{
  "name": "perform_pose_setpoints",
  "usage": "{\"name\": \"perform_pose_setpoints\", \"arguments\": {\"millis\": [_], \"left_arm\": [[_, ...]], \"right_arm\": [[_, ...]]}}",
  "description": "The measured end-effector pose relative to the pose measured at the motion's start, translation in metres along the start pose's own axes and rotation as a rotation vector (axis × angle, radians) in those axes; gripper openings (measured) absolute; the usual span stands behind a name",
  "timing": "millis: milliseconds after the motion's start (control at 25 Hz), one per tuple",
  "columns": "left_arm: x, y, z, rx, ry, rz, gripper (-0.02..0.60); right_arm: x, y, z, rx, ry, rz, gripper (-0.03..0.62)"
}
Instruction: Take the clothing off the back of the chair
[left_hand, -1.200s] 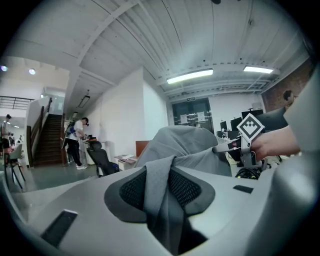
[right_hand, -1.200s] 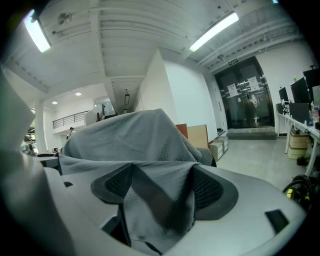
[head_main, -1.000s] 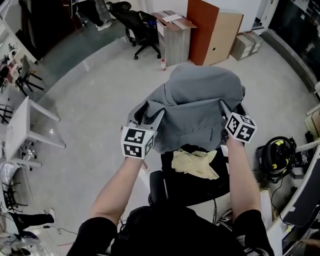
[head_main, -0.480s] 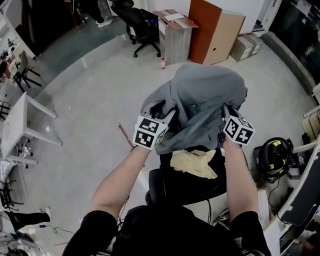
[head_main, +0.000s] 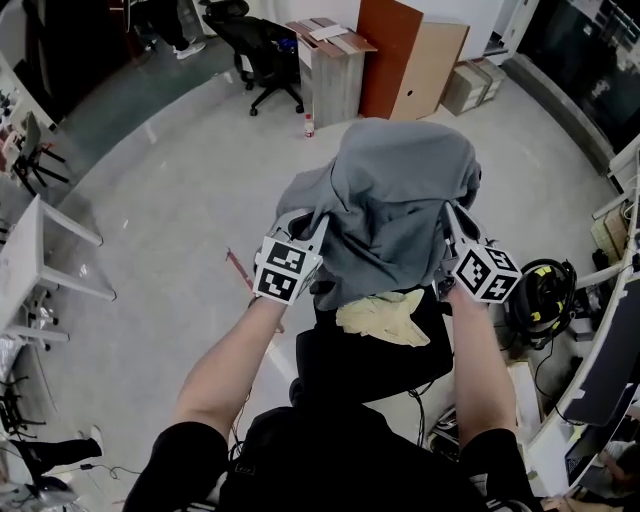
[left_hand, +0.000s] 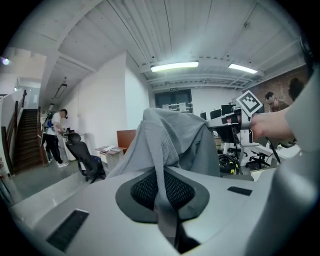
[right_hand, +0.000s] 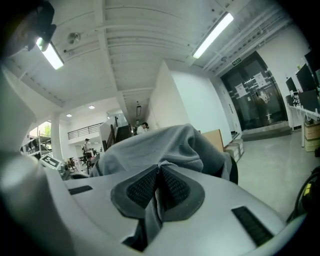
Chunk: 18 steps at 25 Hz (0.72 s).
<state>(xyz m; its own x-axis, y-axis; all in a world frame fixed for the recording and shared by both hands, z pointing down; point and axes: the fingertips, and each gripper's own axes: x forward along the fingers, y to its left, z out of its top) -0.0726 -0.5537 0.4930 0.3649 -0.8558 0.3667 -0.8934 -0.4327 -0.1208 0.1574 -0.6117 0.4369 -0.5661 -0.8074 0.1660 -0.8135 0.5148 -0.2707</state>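
A grey garment hangs over the back of a black chair, hiding the backrest. My left gripper is at the garment's left edge; its jaws are closing, and in the left gripper view a fold of the grey garment is pinched between the pads. My right gripper holds the right edge. Its jaws are closing too, and the pads press on a fold of the grey garment. A pale yellow cloth lies on the seat.
Beyond the chair stand a wooden cabinet, an orange and tan cabinet and another office chair. A bottle stands on the floor. A white desk is at the left, and yellow-black gear at the right.
Both grippers have shut on the garment's lower edges. The left one moved in to the cloth. The hem is bunched and lifted, so more of the yellow cloth shows.
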Motion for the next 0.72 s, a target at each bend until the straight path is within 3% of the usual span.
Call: {"name": "perform_pose_setpoints", "arguments": {"millis": [160,360,640,720], "left_arm": [[-0.031,-0.007,0.012,0.003,-0.053,-0.03,0.011],[-0.087,-0.021,0.037,-0.004,-0.18,-0.094,0.009],[-0.178,-0.062,0.069,-0.03,-0.354,-0.284,0.008],[-0.205,-0.072,0.078,0.004,-0.404,-0.313,0.008]], "right_arm": [[-0.029,0.045,0.015,-0.007,-0.058,0.067,0.028],[-0.07,0.115,0.027,-0.045,-0.116,0.151,0.025],[-0.124,0.151,0.009,-0.027,-0.106,0.041,0.026],[-0.133,0.156,-0.001,-0.03,-0.087,0.015,0.028]]}}
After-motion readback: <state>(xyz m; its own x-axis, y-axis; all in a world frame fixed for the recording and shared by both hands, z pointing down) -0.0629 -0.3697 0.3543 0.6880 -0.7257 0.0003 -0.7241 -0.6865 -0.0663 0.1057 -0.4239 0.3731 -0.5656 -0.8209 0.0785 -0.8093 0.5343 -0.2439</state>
